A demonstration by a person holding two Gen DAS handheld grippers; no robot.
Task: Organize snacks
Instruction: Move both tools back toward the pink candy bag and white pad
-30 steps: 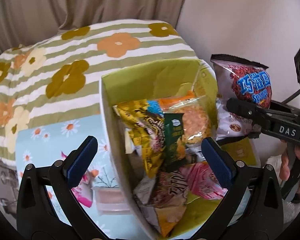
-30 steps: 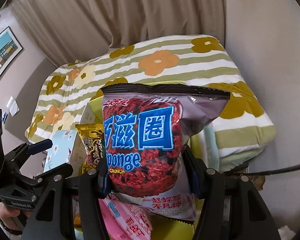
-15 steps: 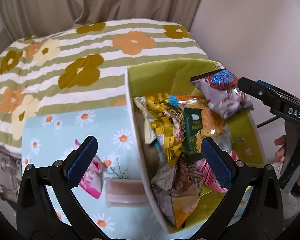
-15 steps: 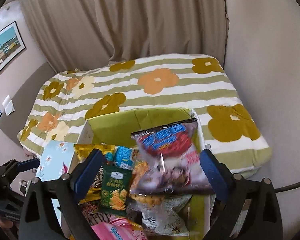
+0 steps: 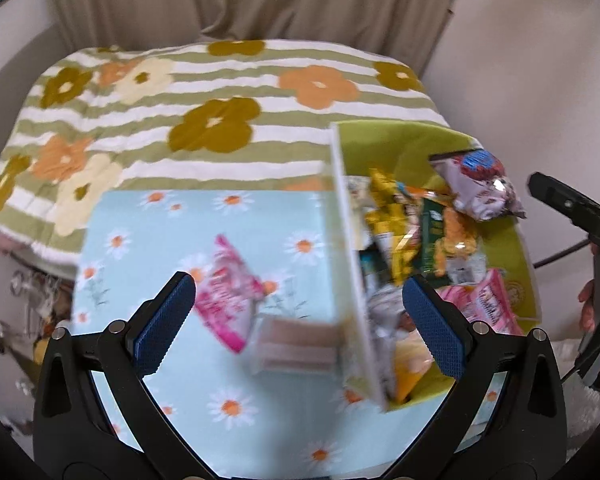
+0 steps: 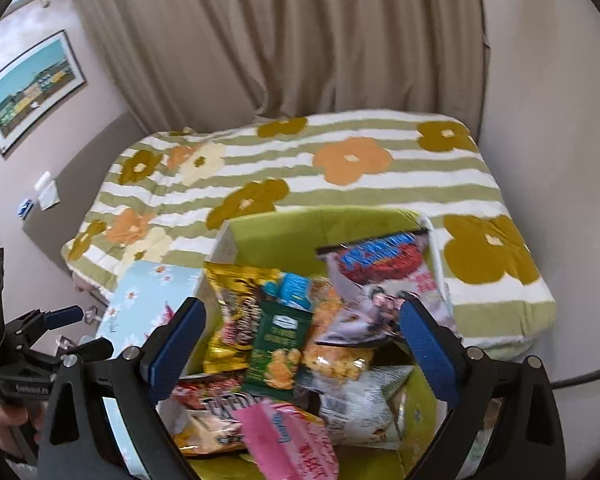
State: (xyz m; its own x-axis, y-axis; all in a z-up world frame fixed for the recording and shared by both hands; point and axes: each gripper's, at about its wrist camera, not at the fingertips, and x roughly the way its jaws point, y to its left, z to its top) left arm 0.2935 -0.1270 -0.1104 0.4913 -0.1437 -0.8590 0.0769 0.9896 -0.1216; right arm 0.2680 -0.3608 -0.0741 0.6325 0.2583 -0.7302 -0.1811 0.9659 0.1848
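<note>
Snack packets [image 6: 284, 344] half-buried in box [image 6: 276, 236]

Pink packet [image 5: 228, 292] between left jaws: motion-blurred, print unreadable. Box [image 5: 344, 248] wall hides snacks behind it. Pink bag [image 6: 296, 440] below right jaws: cut off by frame edge.

Hardly any words can be read. Just past the right gripper [image 6: 300, 354], a dark snack bag [image 6: 224, 402] lies low in the pile and shows big pale letters, but they are cut off and cannot be made out. The pink bag [image 6: 296, 440] nearest the gripper has blue and red writing, too blurred to read. The green bag [image 6: 280, 344] between the gripper's fingers has a small white label, too tiny to read. The purple bag [image 6: 384, 276] farther off has blue signs on red, all smeared.
</note>
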